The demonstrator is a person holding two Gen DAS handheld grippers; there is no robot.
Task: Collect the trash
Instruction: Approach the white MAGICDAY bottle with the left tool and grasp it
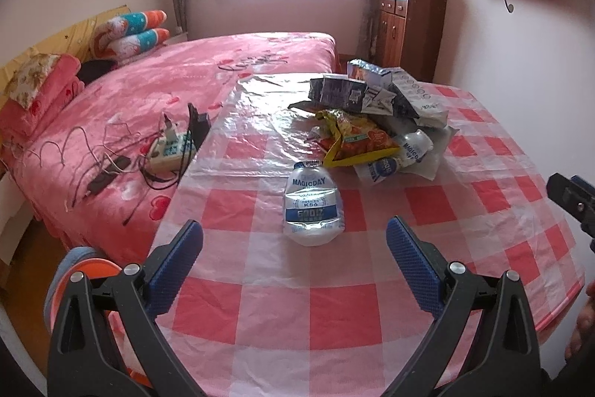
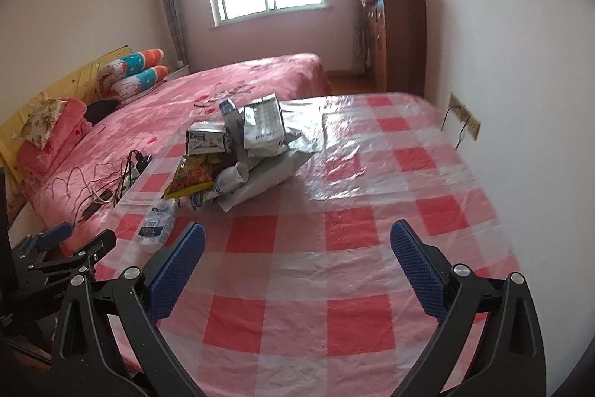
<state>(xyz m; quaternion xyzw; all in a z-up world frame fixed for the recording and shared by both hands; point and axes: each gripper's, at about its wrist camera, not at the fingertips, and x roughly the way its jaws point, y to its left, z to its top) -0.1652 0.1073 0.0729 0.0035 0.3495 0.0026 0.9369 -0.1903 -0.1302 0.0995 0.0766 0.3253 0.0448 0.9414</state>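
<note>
The crushed bottle (image 1: 312,207) is seen lying on the surface just ahead of the left tongs (image 1: 293,240), spread empty, lengthwise toward them; the right tongs (image 2: 297,242), likewise spread, are farther off.

Left gripper (image 1: 294,240) held above the checked tablecloth (image 1: 334,315), jaws spread wide, blue pads (image 1: 174,270) level, gripping nothing. Right gripper (image 2: 297,244) likewise wide apart over the same cloth, empty, to the left gripper's right.
</note>
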